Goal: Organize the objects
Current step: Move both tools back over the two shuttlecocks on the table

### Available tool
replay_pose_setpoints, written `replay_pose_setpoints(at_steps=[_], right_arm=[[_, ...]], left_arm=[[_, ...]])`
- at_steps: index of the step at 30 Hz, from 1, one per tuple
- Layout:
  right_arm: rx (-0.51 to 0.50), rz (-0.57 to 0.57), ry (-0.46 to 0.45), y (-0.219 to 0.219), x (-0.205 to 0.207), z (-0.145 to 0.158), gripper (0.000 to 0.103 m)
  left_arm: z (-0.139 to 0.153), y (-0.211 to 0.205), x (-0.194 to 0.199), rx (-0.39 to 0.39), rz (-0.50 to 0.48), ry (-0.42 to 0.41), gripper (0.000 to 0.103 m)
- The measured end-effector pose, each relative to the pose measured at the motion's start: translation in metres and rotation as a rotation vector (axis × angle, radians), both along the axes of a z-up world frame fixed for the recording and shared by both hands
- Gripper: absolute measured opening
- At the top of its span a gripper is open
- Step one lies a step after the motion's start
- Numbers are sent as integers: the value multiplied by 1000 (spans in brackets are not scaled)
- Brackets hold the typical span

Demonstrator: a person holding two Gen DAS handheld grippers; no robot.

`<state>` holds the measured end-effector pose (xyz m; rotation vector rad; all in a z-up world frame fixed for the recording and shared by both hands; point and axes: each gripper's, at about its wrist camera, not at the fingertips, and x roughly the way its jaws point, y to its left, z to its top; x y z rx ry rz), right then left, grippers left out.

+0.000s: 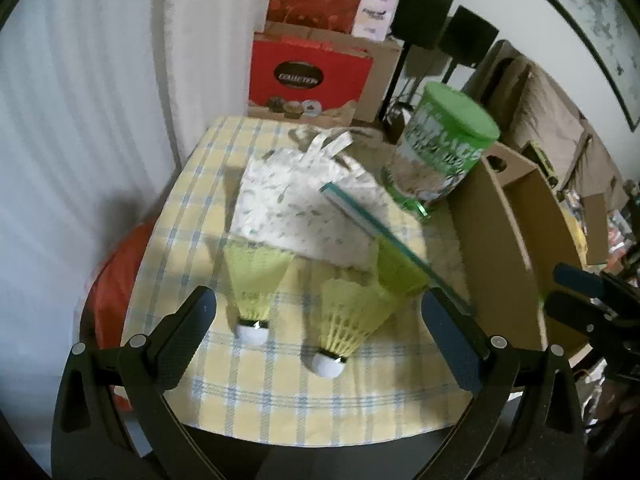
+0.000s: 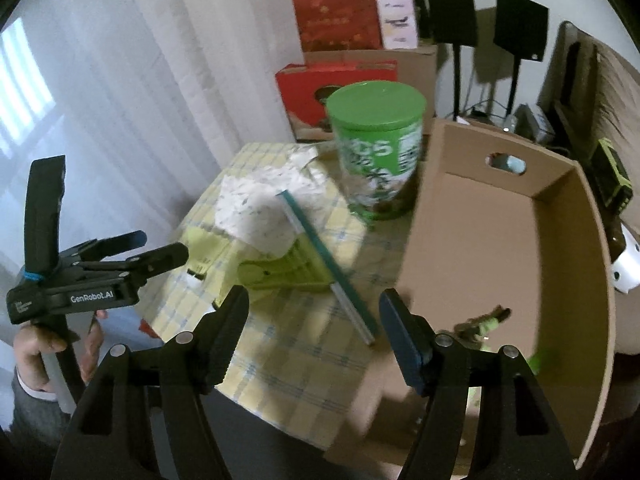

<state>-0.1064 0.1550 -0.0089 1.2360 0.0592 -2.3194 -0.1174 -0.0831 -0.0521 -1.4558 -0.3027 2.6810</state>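
Two yellow shuttlecocks (image 1: 258, 280) (image 1: 348, 320) lie on the checked tablecloth (image 1: 280, 400), white corks toward me. A third yellow shuttlecock (image 1: 398, 272) lies under a teal ruler (image 1: 384, 232). A white patterned bag (image 1: 296, 208) lies behind them, and a green-lidded can (image 1: 444, 152) stands at the back right. My left gripper (image 1: 320, 312) is open, low over the table, its jaws either side of the two shuttlecocks. My right gripper (image 2: 314, 312) is open and empty, near the ruler (image 2: 332, 268), at the edge of the cardboard box (image 2: 500, 240). The box holds a small green and brown item (image 2: 482, 326).
The cardboard box (image 1: 508, 240) stands along the table's right side. Red gift boxes (image 1: 308, 76) and black speakers (image 1: 428, 12) stand behind the table. A white curtain hangs at the left. The left gripper (image 2: 156, 256) and the hand holding it show in the right wrist view.
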Motion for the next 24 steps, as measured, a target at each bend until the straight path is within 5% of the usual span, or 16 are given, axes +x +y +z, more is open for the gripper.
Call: replay_pose_setpoints(at_steps=[10,14,16,24], right_arm=[[-10,36,-53,-39,6,-21,67],[-37,43,-94,-54,10,-32,54],[-56,45,-116,-61,10,-39,52],[-128,17,-232,-86,-4,-77,44]], left_arm=[[-32,-31,0,-26,84,-55,96],[-41,-37,-4,-69,101,-60,93],[-48,-39,-8,-68,105,-73,81],[-70,-49,-20,-24,122,-121,63]])
